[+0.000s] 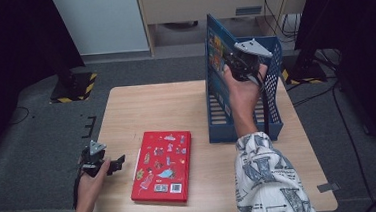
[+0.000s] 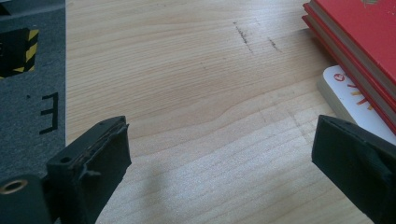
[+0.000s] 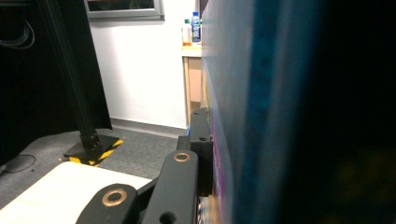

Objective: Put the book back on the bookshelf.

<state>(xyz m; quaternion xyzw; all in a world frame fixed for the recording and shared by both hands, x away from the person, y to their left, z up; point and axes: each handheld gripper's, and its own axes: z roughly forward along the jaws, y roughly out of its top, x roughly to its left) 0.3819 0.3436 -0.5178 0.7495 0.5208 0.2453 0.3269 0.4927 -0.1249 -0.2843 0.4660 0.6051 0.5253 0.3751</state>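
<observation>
A blue picture book stands upright along the left wall of the blue mesh file rack at the table's back right. My right gripper is shut on the book's upper part from the rack side. In the right gripper view one black finger presses flat on the book's cover, and the other is hidden behind it. A red book lies flat near the table's front. My left gripper rests open just left of it, over bare wood, with the red book at the right.
The light wooden table has bare room between the red book and the rack. A white booklet sticks out from under the red book. Black stands with yellow-striped feet flank the table on the grey floor.
</observation>
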